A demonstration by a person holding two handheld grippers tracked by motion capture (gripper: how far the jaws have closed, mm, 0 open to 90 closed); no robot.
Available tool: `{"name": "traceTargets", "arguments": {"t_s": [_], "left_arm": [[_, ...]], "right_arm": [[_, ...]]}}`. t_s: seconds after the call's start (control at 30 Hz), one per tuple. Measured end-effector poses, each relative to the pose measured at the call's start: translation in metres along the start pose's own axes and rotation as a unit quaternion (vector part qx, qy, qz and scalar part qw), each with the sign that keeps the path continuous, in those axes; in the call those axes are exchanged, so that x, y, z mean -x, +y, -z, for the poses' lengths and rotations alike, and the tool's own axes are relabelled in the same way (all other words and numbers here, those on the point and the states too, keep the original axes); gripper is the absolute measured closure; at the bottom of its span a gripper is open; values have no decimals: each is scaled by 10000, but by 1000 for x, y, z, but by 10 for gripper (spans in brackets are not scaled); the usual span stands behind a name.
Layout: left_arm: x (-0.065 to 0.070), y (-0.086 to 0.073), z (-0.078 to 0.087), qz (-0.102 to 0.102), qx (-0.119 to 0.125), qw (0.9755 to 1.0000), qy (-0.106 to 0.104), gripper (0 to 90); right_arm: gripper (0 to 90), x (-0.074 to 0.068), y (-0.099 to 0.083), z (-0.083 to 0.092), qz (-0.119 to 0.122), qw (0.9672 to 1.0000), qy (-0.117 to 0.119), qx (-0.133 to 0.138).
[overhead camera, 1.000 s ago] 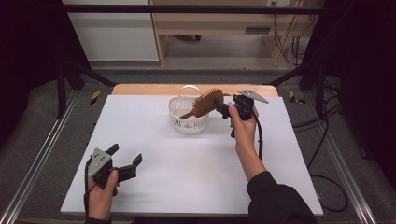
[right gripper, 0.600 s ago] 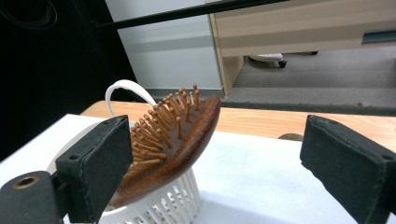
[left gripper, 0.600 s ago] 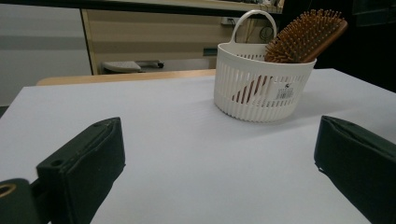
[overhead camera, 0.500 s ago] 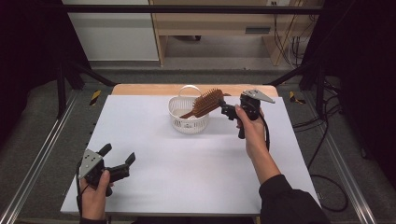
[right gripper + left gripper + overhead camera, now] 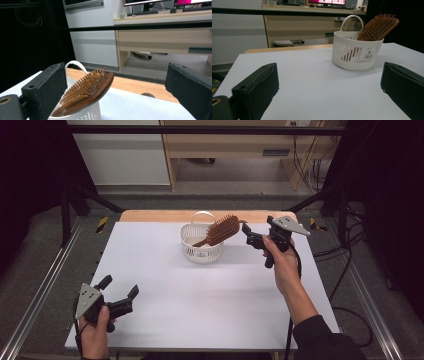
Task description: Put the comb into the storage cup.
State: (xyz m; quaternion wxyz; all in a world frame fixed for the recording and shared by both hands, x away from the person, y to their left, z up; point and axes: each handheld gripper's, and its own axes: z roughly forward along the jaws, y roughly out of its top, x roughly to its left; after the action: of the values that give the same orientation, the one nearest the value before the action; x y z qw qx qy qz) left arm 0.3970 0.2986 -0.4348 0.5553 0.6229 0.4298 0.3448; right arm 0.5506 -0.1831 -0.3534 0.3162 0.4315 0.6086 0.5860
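- White slatted basket [image 5: 202, 245] stands at far centre of the white surface [image 5: 200, 300]
- Wooden hairbrush [image 5: 220, 231] leans in basket, handle down, bristled head over the rim
- Right gripper [image 5: 251, 236] just beside brush head, jaws spread, empty
- Left gripper [image 5: 120, 295] at near left corner, jaws spread, empty

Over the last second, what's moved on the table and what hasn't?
The right gripper has let go of the hairbrush and backed off to the right, jaws open. The left gripper has drifted left and toward the table's near edge, jaws open and holding nothing. The hairbrush stayed leaning in the white basket, head over the rim, and the basket hasn't shifted.
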Motion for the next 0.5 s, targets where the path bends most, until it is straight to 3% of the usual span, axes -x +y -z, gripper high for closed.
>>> {"name": "traceTargets", "arguments": {"t_s": [0.23,0.5], "left_arm": [[-9,-1,6,53,85,9999,93,14],[-16,-2,13,76,175,9997,131,13]], "right_arm": [[33,0,5,19,279,9995,134,63],[30,8,4,43,356,9991,167,139]]}}
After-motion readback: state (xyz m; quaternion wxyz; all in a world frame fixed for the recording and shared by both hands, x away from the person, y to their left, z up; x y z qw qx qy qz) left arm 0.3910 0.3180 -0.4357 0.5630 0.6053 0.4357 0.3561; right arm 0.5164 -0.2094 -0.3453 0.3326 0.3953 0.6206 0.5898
